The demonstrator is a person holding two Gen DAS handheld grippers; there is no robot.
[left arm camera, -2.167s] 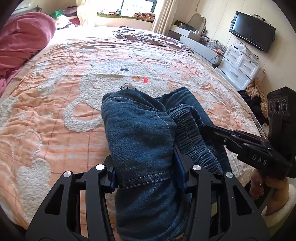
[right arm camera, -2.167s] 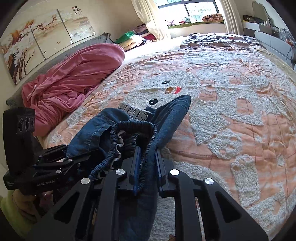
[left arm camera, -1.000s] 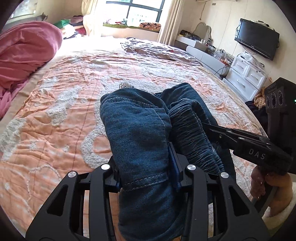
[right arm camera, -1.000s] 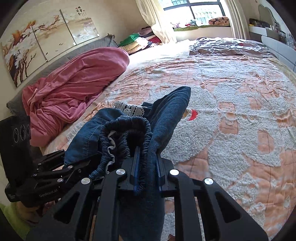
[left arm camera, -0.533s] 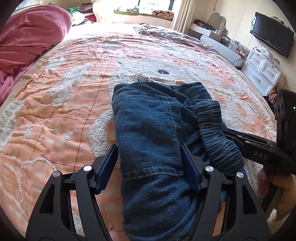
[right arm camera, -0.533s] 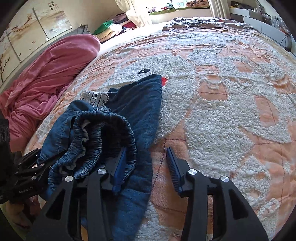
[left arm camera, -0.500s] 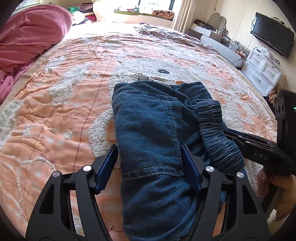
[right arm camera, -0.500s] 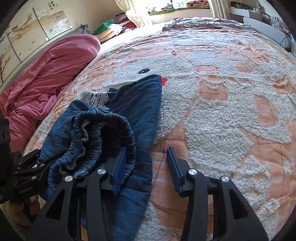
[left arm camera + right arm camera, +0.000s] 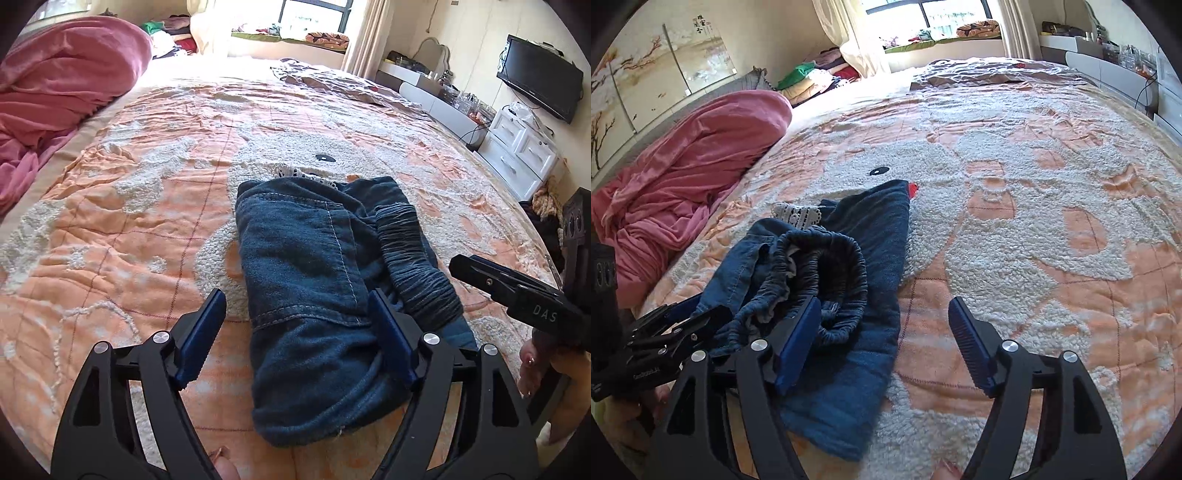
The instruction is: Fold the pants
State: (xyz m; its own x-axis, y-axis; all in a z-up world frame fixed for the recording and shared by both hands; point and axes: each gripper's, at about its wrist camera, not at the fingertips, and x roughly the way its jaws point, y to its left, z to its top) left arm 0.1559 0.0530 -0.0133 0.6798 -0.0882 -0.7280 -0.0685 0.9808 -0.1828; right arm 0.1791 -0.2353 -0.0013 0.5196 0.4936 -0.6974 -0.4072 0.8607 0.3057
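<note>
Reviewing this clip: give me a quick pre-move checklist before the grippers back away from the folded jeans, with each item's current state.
1. Left gripper open: ok, jaws spread wide either side of the jeans.
2. Right gripper open: ok, nothing between its fingers.
3. Jeans resting on the bedspread: ok, lying in a folded bundle.
4. Fold tidy: not ok, the elastic waistband bunches up loosely.
5. Fabric snagged on the right gripper's left finger: cannot tell, it touches the waistband.
</note>
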